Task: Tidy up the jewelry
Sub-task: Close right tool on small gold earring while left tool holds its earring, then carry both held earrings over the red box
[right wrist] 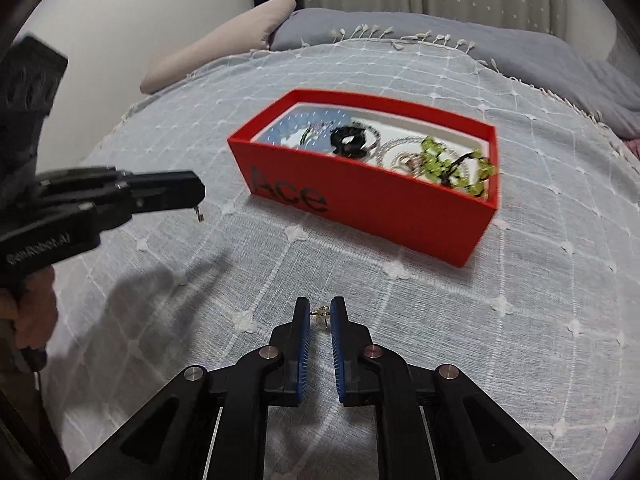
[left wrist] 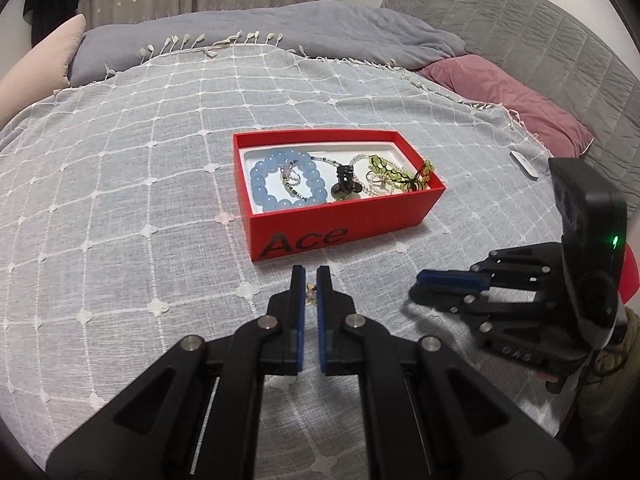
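A red box [left wrist: 340, 224] marked "Ace" lies on the checked bedspread. It holds a blue bead bracelet [left wrist: 280, 180], a black piece [left wrist: 346, 184], a green bead bracelet [left wrist: 384, 164] and thin chains. Just in front of the box, my left gripper [left wrist: 311, 276] is shut on a small gold earring [left wrist: 310, 294]. From the right wrist view that left gripper [right wrist: 198, 192] hangs above the cover with the earring [right wrist: 199, 214] dangling from its tip. My right gripper [right wrist: 321, 308] is shut on a second small gold earring [right wrist: 321, 314], low over the cover in front of the box [right wrist: 380, 208].
A grey duvet [left wrist: 280, 28] and a pink pillow [left wrist: 512, 96] lie beyond the box, with a beige pillow [right wrist: 224, 44] at the far left. A small white object [left wrist: 524, 164] rests near the bed's right edge. Something red [left wrist: 628, 272] shows behind the right gripper.
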### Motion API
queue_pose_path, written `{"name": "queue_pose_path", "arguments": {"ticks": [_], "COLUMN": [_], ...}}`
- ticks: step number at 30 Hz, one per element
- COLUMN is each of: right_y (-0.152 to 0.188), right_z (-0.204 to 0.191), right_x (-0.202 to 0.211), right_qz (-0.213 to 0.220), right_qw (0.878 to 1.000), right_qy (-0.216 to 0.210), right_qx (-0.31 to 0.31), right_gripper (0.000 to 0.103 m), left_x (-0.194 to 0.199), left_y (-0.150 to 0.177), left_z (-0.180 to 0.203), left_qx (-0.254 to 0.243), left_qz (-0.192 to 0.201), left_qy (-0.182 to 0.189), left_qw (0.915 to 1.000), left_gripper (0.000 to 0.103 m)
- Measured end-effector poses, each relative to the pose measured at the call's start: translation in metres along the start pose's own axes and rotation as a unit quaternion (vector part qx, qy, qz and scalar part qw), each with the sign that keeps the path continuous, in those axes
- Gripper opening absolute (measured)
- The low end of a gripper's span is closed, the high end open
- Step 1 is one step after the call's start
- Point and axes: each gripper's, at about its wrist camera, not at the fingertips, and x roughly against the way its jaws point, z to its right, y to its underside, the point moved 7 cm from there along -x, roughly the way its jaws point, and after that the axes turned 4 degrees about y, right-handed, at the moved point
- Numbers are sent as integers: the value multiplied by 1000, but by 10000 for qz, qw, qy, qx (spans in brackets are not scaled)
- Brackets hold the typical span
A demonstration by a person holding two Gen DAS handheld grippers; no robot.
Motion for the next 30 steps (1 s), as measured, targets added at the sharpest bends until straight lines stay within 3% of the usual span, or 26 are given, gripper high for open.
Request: {"name": "queue_pose_path", "arguments": {"ticks": [6,18,30], "right_y": [-10,-23,-32], "right_z": [18,24,26], "right_x": [30,52,63], "right_qz": [250,483,625], "right_qw": [9978,9951,9936], "right_qy": [-400,-557,-600], "right_qx": [-466,-656,-721], "right_gripper": [10,10,10], "left_x": [5,12,9], "left_y": [-4,-18,-22], "left_z": [2,3,17], "left_qx": [25,134,-15], "left_qz": [75,249,254], "left_qy": [61,148,-421], "left_qw": [10000,9995,9988], "left_gripper": [6,6,6]}}
